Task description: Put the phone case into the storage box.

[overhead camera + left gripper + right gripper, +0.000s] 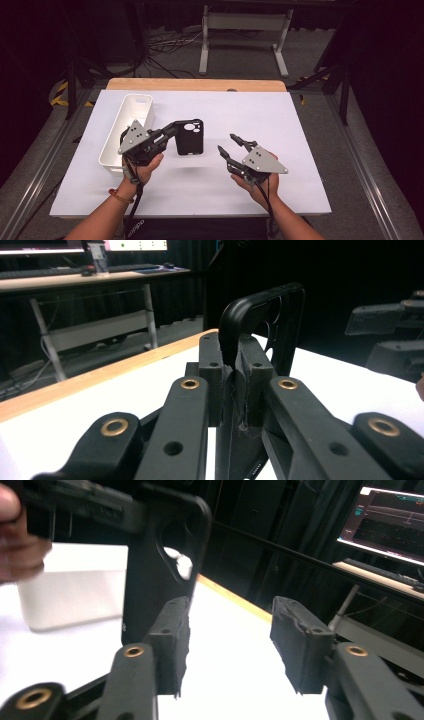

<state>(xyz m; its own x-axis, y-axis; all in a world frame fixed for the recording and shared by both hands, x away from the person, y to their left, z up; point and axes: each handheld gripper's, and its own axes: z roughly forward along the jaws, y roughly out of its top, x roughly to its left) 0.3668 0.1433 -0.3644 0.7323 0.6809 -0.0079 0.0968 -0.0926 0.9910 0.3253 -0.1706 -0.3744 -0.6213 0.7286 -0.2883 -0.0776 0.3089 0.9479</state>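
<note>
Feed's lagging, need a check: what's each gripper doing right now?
Left gripper: closed on the black phone case.
Right gripper: open, nothing between its fingers.

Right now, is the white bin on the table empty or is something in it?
Empty as far as it shows: in the high view the white bin has a bare white inside, and the black phone case is outside it, clamped in the left tool.
</note>
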